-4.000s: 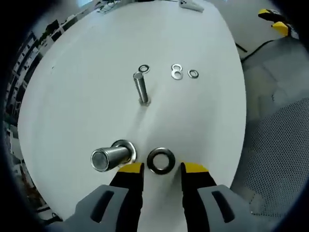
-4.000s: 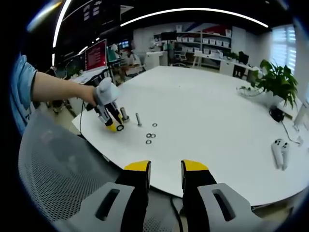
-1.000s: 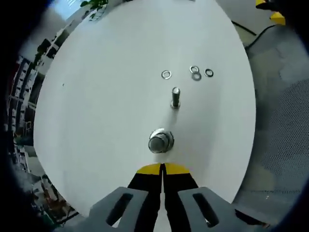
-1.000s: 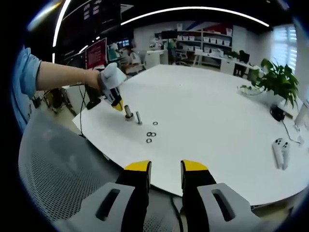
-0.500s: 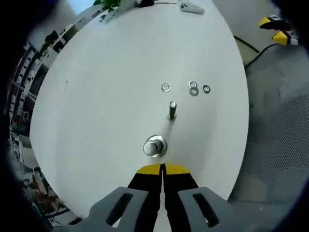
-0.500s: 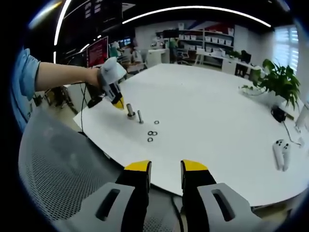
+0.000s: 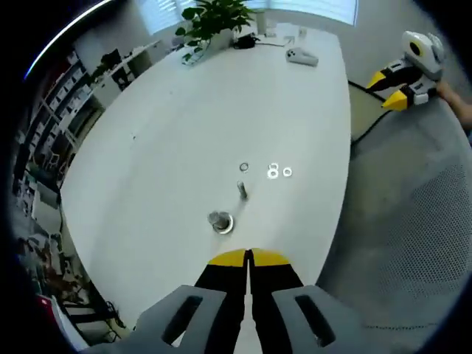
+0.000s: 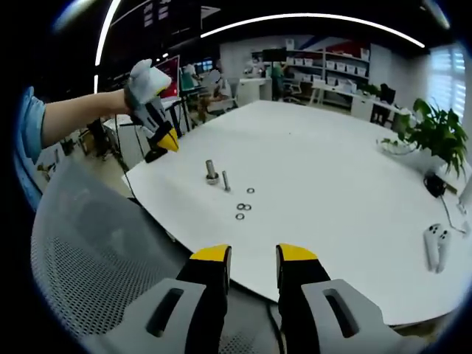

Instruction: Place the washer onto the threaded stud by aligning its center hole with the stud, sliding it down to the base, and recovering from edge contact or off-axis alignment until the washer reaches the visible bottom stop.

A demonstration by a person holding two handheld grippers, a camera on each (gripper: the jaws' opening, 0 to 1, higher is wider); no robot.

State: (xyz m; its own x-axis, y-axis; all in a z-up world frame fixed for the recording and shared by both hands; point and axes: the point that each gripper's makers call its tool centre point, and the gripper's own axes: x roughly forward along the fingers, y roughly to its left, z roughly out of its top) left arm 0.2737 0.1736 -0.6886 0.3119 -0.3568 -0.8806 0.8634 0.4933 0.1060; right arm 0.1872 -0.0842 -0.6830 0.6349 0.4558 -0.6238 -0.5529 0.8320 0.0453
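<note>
With the steel washer seemingly seated at the base of the thick steel threaded stud, the placing looks finished: above it the left gripper hangs pressed together, the right gripper spread, empty.

No text, label, brand, number or sign can be read in either view; everything is too small or blurred.

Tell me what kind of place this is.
Probably an open-plan office or lab: a large white table, shelving along the back wall, a potted plant and a mesh chair.
</note>
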